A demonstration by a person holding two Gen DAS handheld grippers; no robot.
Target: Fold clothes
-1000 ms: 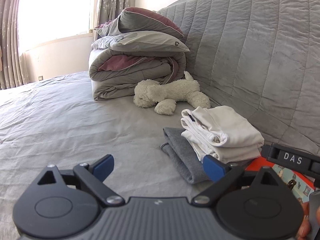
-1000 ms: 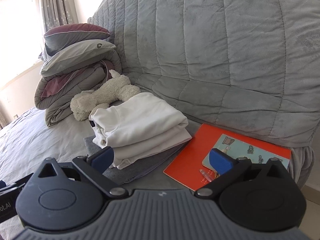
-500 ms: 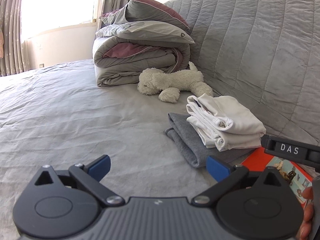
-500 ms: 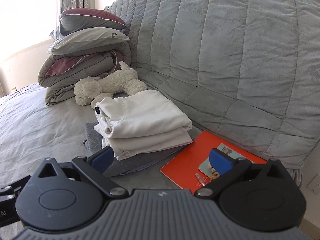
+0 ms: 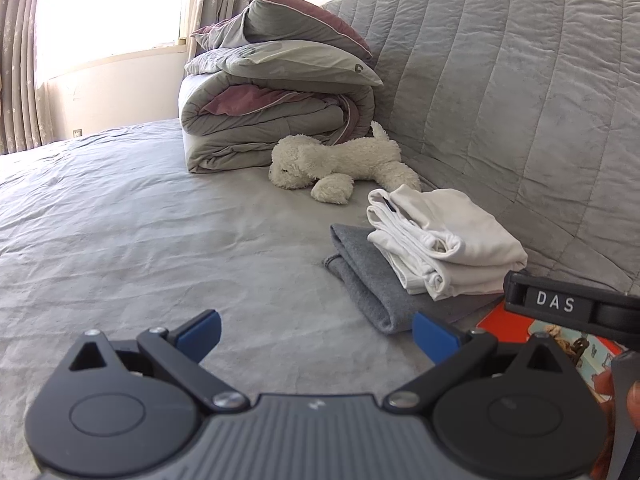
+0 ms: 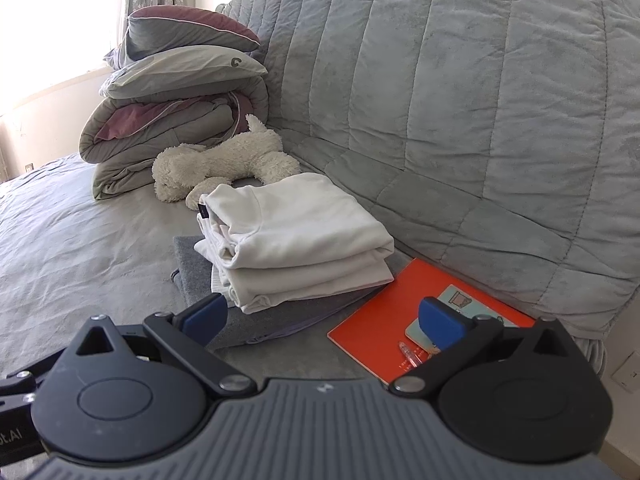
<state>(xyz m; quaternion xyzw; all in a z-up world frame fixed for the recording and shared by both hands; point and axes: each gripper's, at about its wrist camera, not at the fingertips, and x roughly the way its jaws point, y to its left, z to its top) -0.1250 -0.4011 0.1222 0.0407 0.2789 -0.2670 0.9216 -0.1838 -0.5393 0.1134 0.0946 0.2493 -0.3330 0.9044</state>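
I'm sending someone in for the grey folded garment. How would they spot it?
Start at the quilted grey headboard. At its foot lies the grey folded garment, flat beneath the stacked white clothes, left of the orange book. It is darker than the bedsheet.

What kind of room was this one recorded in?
A bedroom, most likely: a bed with a grey sheet and quilted grey headboard, stacked pillows on a folded duvet, and a plush dog beside folded white clothes.
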